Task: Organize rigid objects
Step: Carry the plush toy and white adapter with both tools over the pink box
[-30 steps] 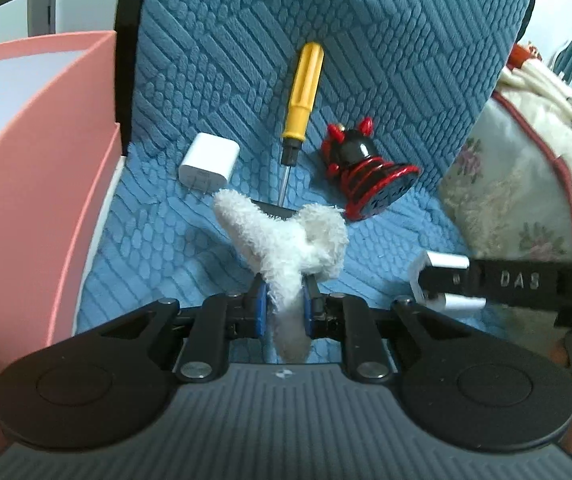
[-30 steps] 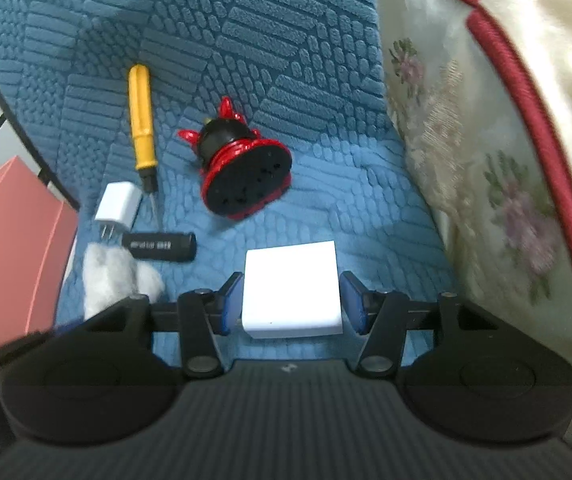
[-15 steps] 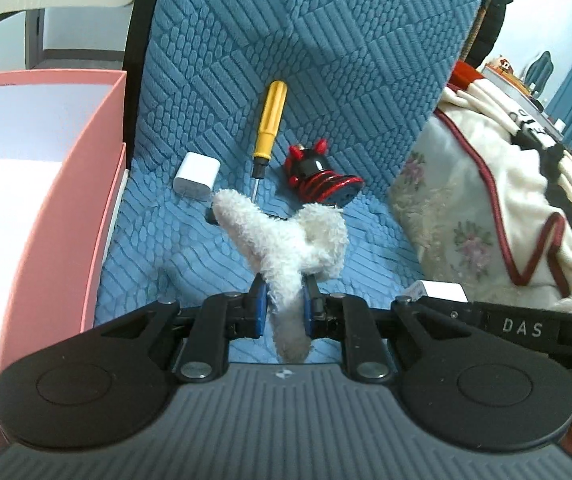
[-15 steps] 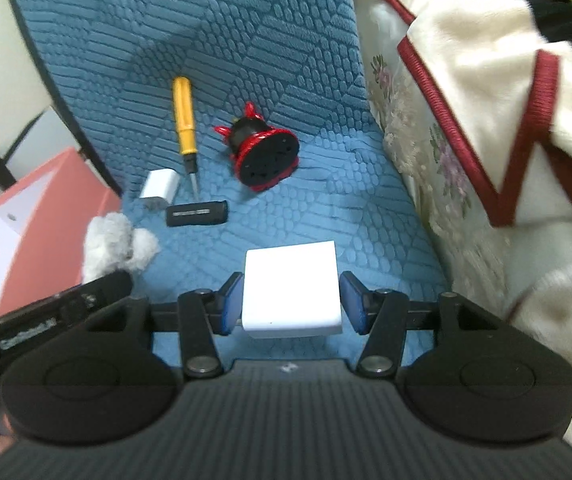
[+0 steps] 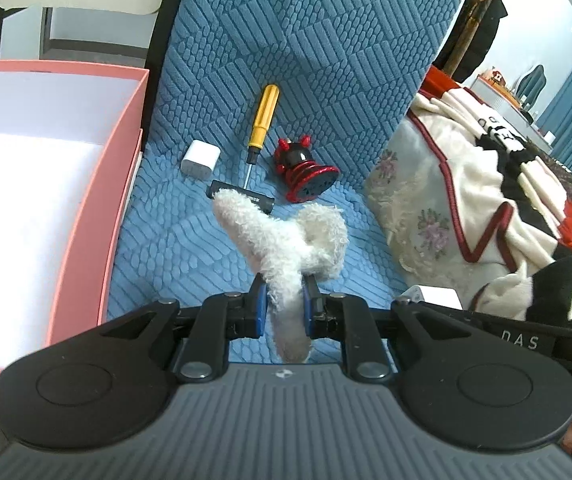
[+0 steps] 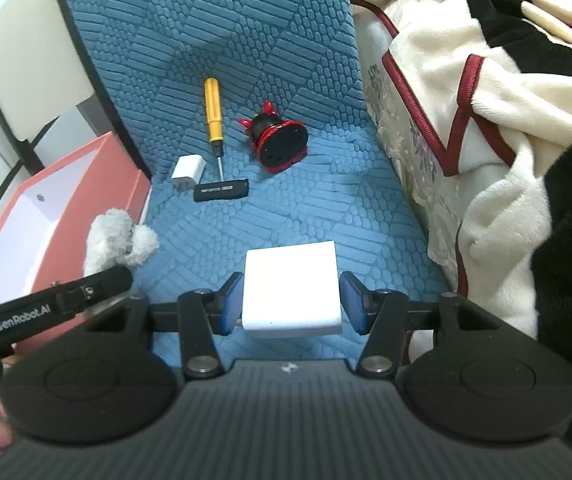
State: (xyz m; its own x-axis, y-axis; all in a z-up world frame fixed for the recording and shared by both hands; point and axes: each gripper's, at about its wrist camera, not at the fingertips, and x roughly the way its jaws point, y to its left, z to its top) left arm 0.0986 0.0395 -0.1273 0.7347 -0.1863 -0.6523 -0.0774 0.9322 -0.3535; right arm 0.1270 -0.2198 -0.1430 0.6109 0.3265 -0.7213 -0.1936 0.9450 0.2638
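The left gripper [image 5: 282, 304] is squeezed tight on a fluffy white plush toy [image 5: 286, 240], held up over the blue seat cushion [image 5: 190, 240] near its left edge, beside the open pink box [image 5: 98, 208]. The right gripper [image 6: 291, 304] holds a white square block [image 6: 291, 290] between its blue pads [image 6: 232, 300] above the cushion's front. At the back of the cushion lie a yellow screwdriver [image 6: 214, 110], a white charger plug [image 6: 188, 168], a black stick [image 6: 221, 191] and a red and black toy [image 6: 280, 142].
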